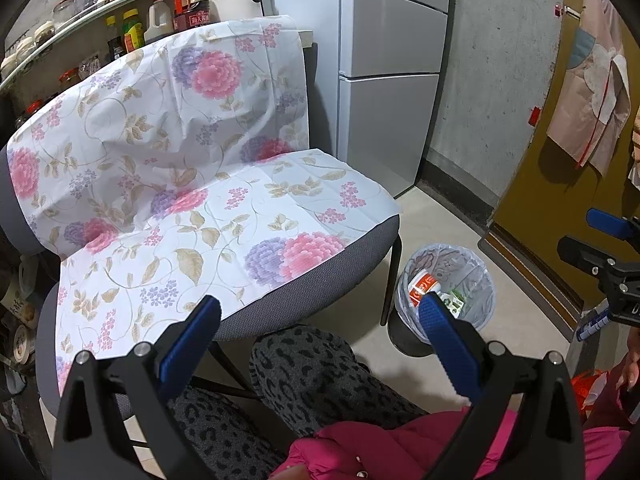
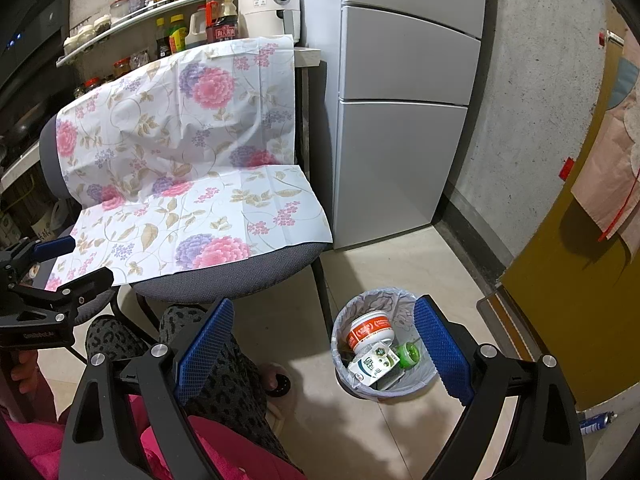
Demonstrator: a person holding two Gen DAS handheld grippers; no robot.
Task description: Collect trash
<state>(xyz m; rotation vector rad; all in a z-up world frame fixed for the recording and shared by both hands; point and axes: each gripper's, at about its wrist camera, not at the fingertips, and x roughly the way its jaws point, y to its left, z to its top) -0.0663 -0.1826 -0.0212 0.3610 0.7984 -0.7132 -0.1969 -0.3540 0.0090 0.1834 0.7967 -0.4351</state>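
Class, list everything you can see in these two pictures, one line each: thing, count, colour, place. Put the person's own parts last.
chair: one, grey, left of the fridge
floral cloth: one, white with pink and purple flowers, draped over the chair's back and seat
fridge: one, silver-grey, against the wall
air fryer: one, white, on the counter behind the chair
bottles and jars: several, mixed colours, on shelves behind the chair
trash bin: one, lined with a pale bag, on the floor by the chair leg
bowl: one, white and orange, in the bin
carton: one, white and green, in the bin
green item: one, in the bin
legs: grey leopard-print trousers, below the chair
left claw: blue pads, open
right claw: blue pads, open
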